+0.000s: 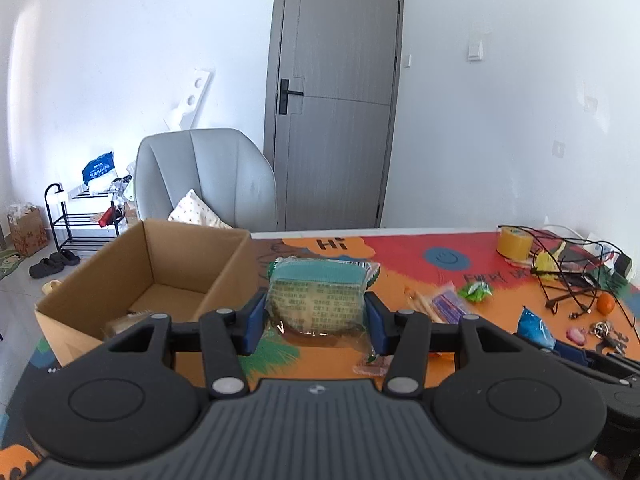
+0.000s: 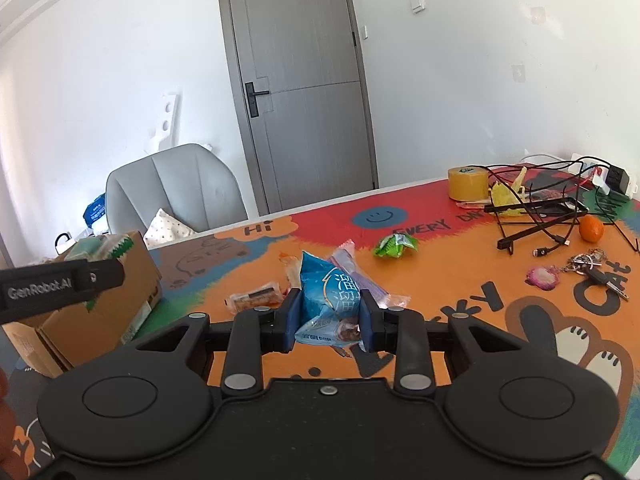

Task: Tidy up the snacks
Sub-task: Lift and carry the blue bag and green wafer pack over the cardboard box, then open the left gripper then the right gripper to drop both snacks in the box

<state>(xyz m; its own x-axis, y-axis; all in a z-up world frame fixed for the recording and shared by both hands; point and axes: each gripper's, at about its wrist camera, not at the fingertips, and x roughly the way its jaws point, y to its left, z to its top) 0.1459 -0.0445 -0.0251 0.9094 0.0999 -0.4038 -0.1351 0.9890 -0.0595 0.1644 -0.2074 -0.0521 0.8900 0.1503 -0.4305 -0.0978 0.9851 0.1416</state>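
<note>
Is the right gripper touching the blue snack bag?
Touching. In the right wrist view both blue pads of the right gripper press the sides of the blue snack bag, with no gap visible.

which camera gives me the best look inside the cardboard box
The left wrist view: it looks down past the cardboard box rim to its divider and floor. The right wrist view shows only an outer side, partly behind the left gripper.

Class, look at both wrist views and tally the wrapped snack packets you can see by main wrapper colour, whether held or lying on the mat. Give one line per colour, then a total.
Green: 2, the green packet in the left gripper and the small green packet
Blue: 1, the blue packet in the right gripper
Purple: 1, the purple packet
Red-orange: 1, the red-orange packet
Total: 5
</note>
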